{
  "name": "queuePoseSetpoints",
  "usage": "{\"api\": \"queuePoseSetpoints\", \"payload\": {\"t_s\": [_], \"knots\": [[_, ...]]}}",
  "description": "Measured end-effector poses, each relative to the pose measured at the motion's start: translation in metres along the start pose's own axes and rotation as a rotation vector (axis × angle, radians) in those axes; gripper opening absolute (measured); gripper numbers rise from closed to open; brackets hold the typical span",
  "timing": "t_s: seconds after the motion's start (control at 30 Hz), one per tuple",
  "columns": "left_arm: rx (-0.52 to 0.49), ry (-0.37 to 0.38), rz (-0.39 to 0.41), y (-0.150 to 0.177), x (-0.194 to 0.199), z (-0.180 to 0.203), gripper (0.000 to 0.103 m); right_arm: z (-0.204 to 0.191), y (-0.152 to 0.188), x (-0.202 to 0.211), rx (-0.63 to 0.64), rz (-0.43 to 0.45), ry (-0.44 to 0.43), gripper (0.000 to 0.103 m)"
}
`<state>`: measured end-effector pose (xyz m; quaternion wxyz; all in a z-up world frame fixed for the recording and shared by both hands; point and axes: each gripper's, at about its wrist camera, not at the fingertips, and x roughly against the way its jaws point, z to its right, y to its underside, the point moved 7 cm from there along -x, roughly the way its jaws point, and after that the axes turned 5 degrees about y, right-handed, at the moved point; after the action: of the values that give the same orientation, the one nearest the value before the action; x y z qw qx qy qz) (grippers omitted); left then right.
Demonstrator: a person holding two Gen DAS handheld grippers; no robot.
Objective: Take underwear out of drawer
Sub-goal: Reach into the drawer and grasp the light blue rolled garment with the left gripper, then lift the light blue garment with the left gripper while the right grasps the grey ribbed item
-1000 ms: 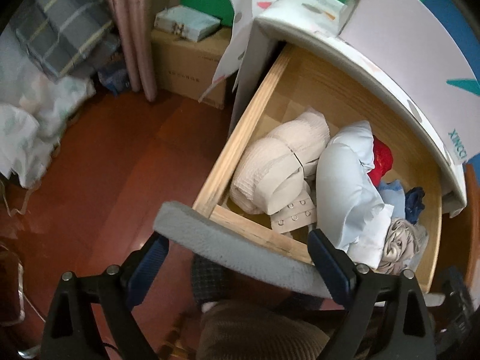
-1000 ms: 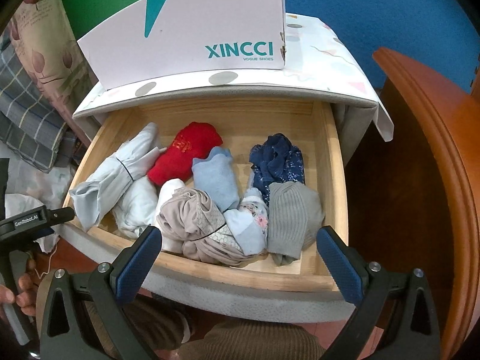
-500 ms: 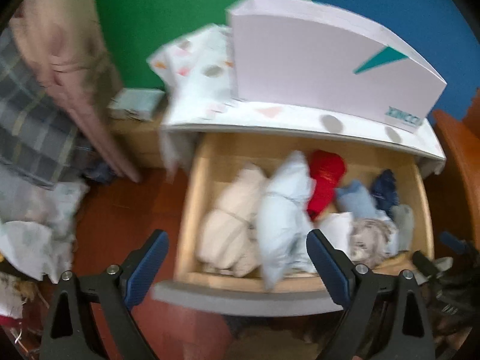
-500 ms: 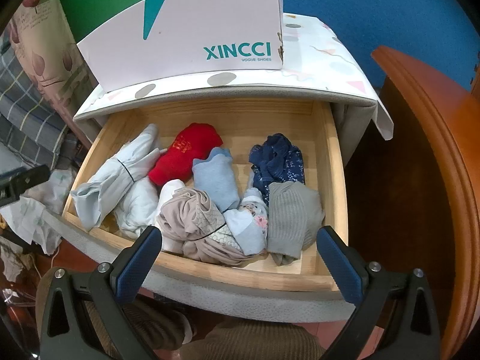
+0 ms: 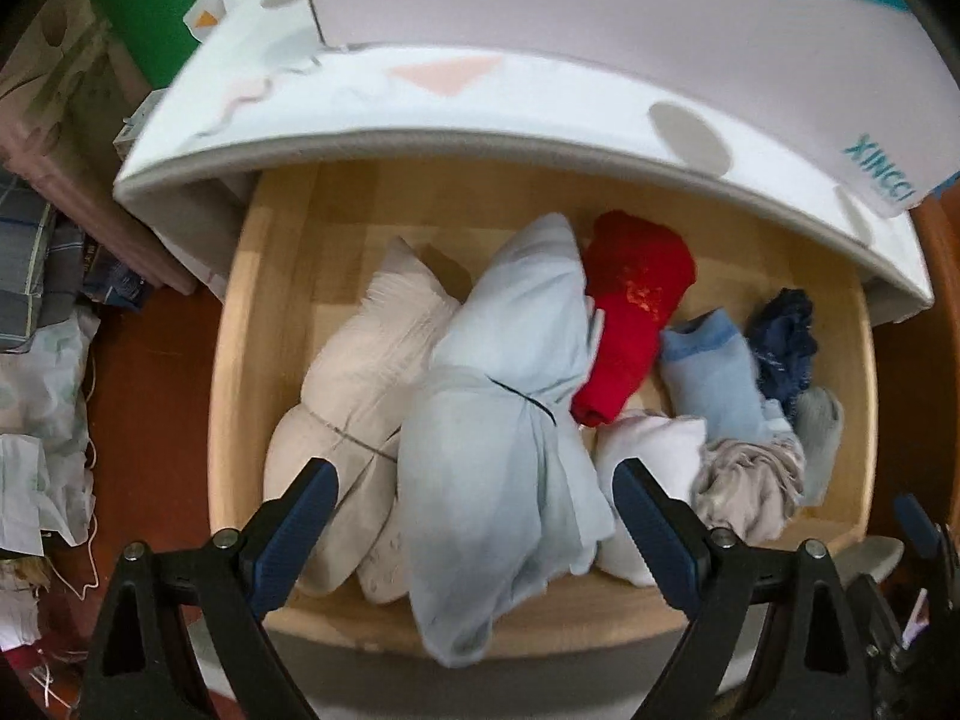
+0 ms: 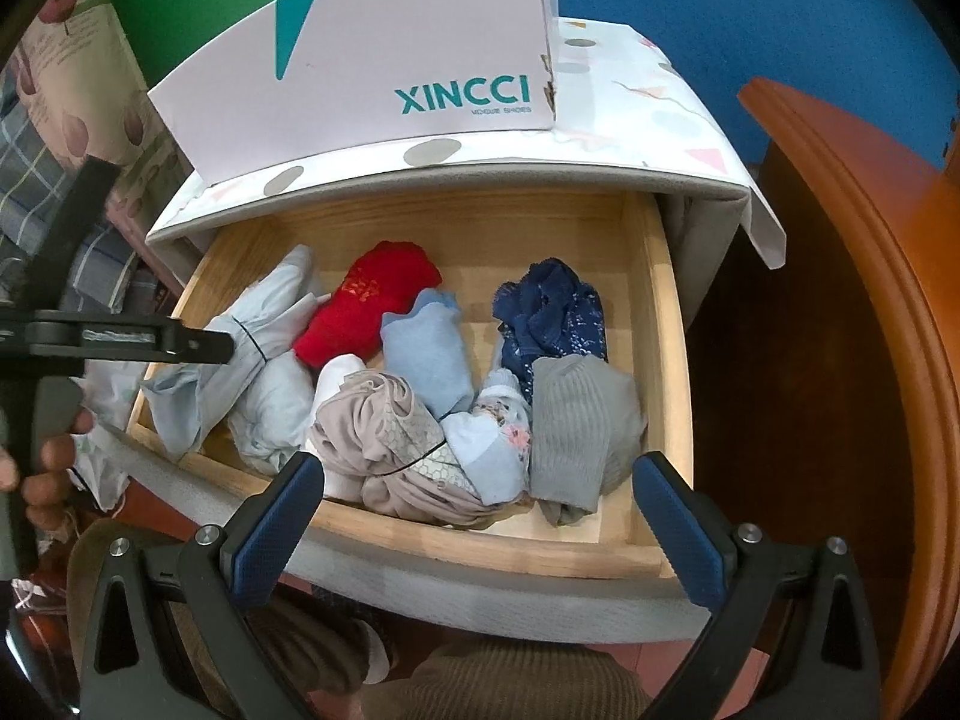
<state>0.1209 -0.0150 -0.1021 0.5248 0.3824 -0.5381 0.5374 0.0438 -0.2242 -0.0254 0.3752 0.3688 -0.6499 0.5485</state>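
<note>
Both grippers' fingers (image 5: 294,516) (image 6: 282,510) spread wide over wooden drawer (image 6: 654,324) of rolled, crumpled fabric bundles (image 6: 576,426).

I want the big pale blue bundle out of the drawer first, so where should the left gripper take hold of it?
Grip the pale blue bundle at its narrow waist, where a dark band cinches it, coming straight down from above with the left gripper open. It lies uppermost, its near end draped over the drawer front, so probably nothing blocks it.

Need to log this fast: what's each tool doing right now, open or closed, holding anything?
Left tool: open, empty, above the pale blue tied cloth bundle in the open wooden drawer.
Right tool: open, empty.
</note>
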Motion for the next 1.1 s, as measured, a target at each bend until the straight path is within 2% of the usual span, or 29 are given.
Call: {"api": "queuePoseSetpoints", "payload": {"t_s": [0.2, 0.33, 0.37, 0.43, 0.47, 0.53, 0.6, 0.67, 0.73, 0.87, 1.0, 1.1], "knots": [[0.014, -0.005, -0.017, 0.002, -0.023, -0.001, 0.095, 0.001, 0.000, -0.008, 0.007, -0.071, -0.031, 0.102], [-0.019, -0.043, 0.007, 0.005, -0.028, 0.004, 0.094, 0.005, -0.010, -0.012, 0.046, -0.114, -0.029, 0.102], [-0.030, -0.057, 0.010, 0.006, -0.028, 0.006, 0.091, 0.009, -0.015, -0.012, 0.053, -0.119, -0.024, 0.102], [-0.050, -0.100, 0.024, 0.008, -0.028, 0.006, 0.073, 0.017, -0.027, -0.013, 0.067, -0.128, 0.001, 0.102], [-0.057, -0.115, 0.033, 0.008, -0.028, 0.006, 0.069, 0.019, -0.030, -0.013, 0.068, -0.134, 0.008, 0.102], [-0.071, -0.103, 0.042, 0.008, -0.026, 0.008, 0.058, 0.023, -0.035, -0.016, 0.063, -0.157, 0.004, 0.102], [-0.072, -0.074, 0.035, 0.009, -0.024, 0.009, 0.053, 0.027, -0.037, -0.024, 0.044, -0.202, -0.004, 0.101], [-0.061, -0.062, 0.032, 0.008, -0.022, 0.007, 0.050, 0.028, -0.037, -0.030, 0.033, -0.231, -0.001, 0.092], [-0.050, -0.036, 0.028, 0.007, -0.020, 0.004, 0.048, 0.029, -0.037, -0.037, 0.023, -0.250, -0.002, 0.074], [-0.017, 0.028, 0.021, 0.004, -0.013, -0.004, 0.047, 0.030, -0.035, -0.052, 0.018, -0.290, 0.030, 0.070], [-0.008, 0.059, 0.033, 0.004, 0.000, -0.008, 0.047, 0.028, -0.033, -0.068, 0.047, -0.315, 0.079, 0.055], [-0.001, 0.079, 0.038, 0.001, 0.012, -0.015, 0.047, 0.028, -0.031, -0.080, 0.052, -0.344, 0.104, 0.054]]}}
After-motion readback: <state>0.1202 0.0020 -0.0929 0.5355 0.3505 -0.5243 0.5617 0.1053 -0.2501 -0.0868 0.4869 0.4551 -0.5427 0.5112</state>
